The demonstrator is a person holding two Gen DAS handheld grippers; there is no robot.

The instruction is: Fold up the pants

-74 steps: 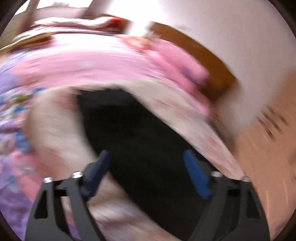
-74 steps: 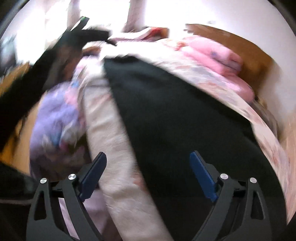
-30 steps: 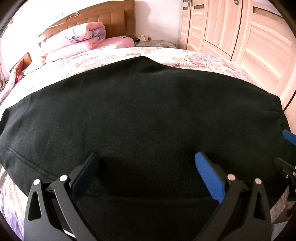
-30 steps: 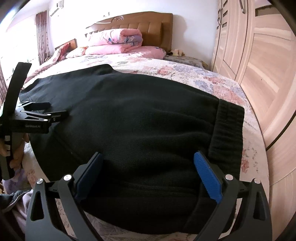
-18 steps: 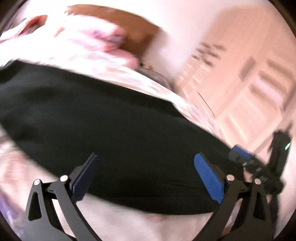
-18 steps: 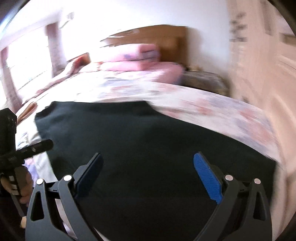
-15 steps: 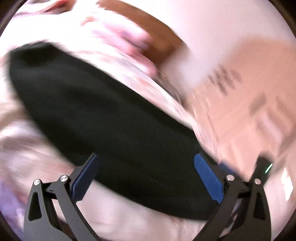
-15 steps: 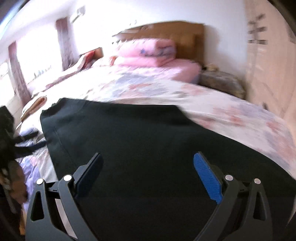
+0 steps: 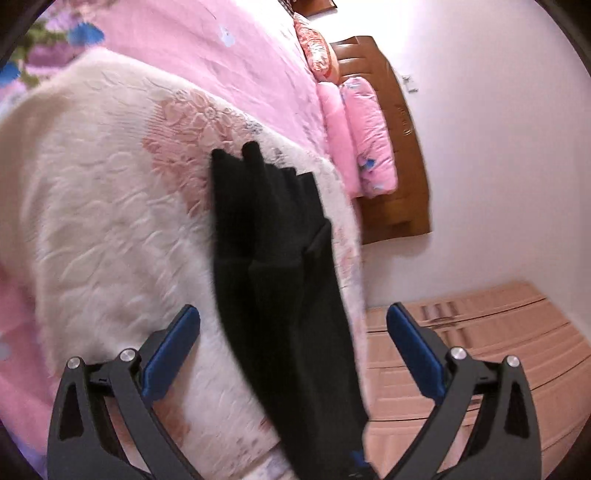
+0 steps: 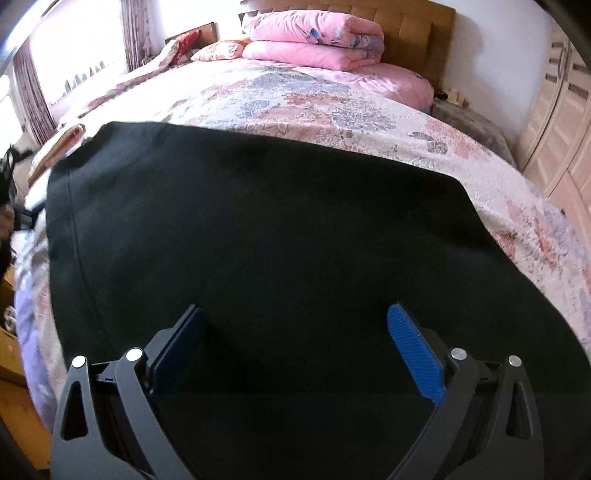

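Here the black pants [image 10: 258,236] lie spread flat on the floral bedspread [image 10: 303,99], well short of the pink pillows [image 10: 314,40]. Both the left tool [image 9: 293,350] and right tool [image 10: 295,349] hover released, jaws wide, above the pants.

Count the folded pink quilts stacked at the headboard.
2: the upper quilt with blue print lies on the plain lower quilt, against the headboard. More bedding may be hidden behind them.
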